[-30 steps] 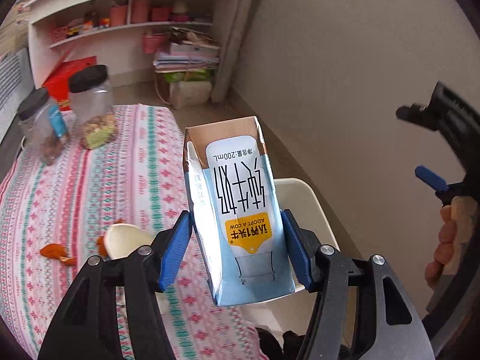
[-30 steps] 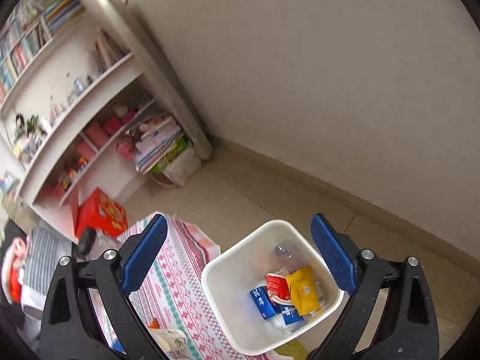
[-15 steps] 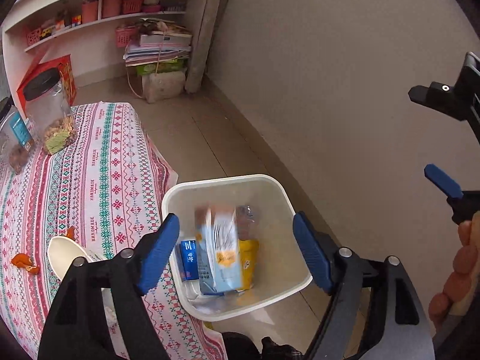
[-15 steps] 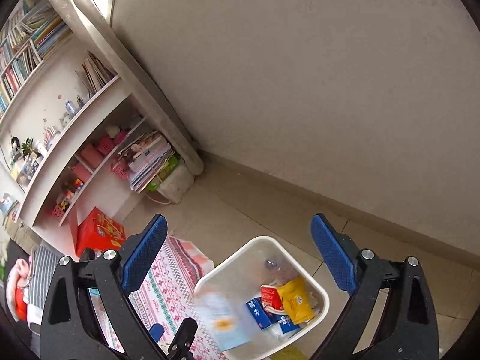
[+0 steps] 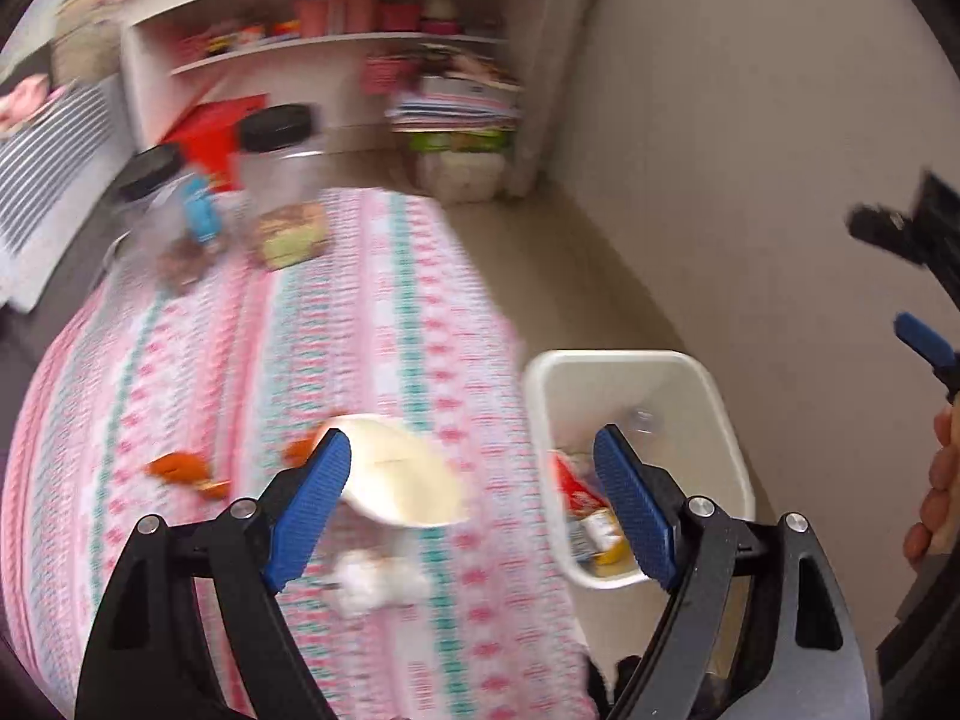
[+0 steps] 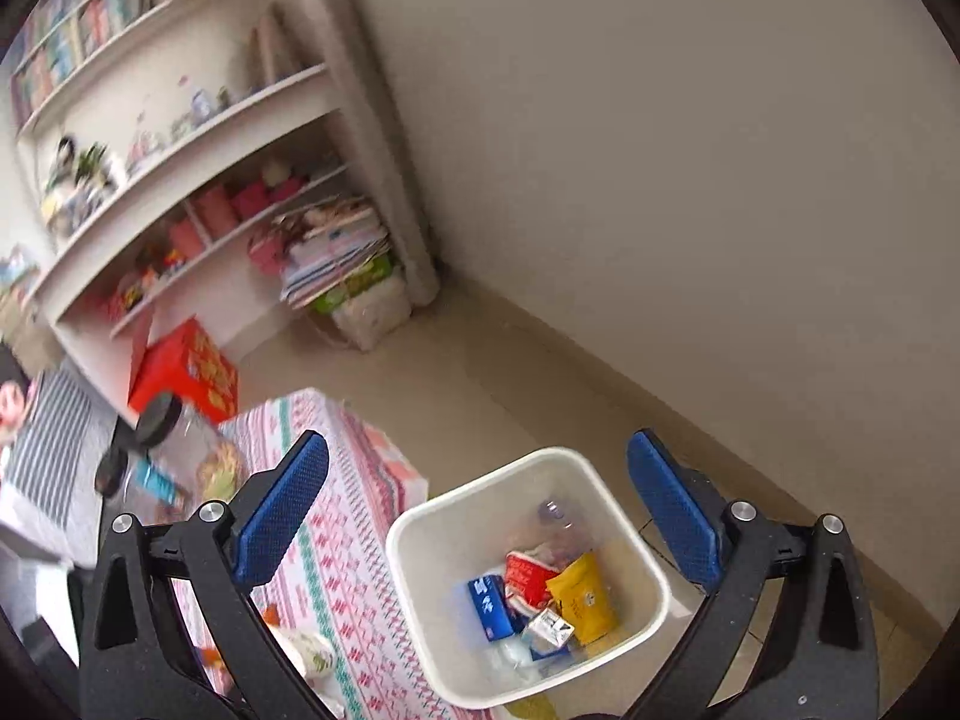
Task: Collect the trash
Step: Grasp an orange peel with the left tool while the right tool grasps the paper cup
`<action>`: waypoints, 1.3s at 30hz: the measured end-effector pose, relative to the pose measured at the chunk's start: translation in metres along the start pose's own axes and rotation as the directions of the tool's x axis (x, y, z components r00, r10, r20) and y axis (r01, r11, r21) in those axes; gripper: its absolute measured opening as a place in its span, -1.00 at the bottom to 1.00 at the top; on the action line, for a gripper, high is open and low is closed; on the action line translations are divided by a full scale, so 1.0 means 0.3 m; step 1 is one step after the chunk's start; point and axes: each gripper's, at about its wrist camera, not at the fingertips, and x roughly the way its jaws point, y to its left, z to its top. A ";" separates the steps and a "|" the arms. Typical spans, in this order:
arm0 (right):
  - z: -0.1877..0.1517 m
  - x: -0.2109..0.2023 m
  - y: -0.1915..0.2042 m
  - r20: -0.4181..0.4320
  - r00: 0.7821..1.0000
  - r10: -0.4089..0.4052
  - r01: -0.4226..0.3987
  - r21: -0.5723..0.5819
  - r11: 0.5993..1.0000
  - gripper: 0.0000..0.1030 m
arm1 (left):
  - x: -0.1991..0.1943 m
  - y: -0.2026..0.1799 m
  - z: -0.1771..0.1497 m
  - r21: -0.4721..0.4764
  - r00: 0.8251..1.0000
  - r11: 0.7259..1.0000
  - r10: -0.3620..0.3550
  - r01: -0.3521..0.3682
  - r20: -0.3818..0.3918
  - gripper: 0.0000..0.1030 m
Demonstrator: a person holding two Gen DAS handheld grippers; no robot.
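My left gripper [image 5: 471,444] hovers over the table's right edge, its jaws still opening, with nothing between them. Below it on the patterned cloth lie a white paper bowl [image 5: 402,480], a crumpled tissue [image 5: 378,582] and orange peel [image 5: 180,468]. The white bin [image 5: 720,396] stands on the floor beside the table. In the right wrist view the bin [image 6: 414,588] holds a small milk carton [image 6: 549,630] among red, blue and yellow wrappers. My right gripper [image 6: 478,444] hangs open and empty above the bin.
Two black-lidded jars [image 5: 282,180] stand at the table's far end. White shelves [image 6: 180,138], a red box [image 6: 186,372] and a stack of books [image 6: 336,252] line the back wall. A hand [image 5: 939,480] shows at the right edge.
The milk carton left my left gripper and dropped into the bin. The left gripper opened wider and swung left over the table. The right gripper rolled slightly.
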 end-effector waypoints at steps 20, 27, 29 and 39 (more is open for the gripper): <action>-0.206 0.093 0.389 -0.203 0.979 0.027 -0.117 -0.446 0.887 0.86 | 0.346 0.786 -0.128 -0.650 0.943 0.706 0.079 -0.282 -0.323 0.53; -0.350 0.132 0.507 -0.305 0.952 -0.019 -0.192 -0.646 0.738 0.86 | 0.416 0.729 -0.106 -0.552 0.913 0.752 0.161 -0.359 -0.375 -0.02; -0.392 0.142 0.535 -0.345 0.938 -0.019 -0.232 -0.670 0.705 0.86 | 0.412 0.724 -0.105 -0.519 0.913 0.781 0.158 -0.349 -0.376 -0.09; -0.556 0.194 0.657 -0.417 0.907 -0.067 -0.307 -0.760 0.573 0.86 | 0.118 0.802 -0.124 -0.485 0.965 0.855 0.060 -0.182 -0.255 -0.55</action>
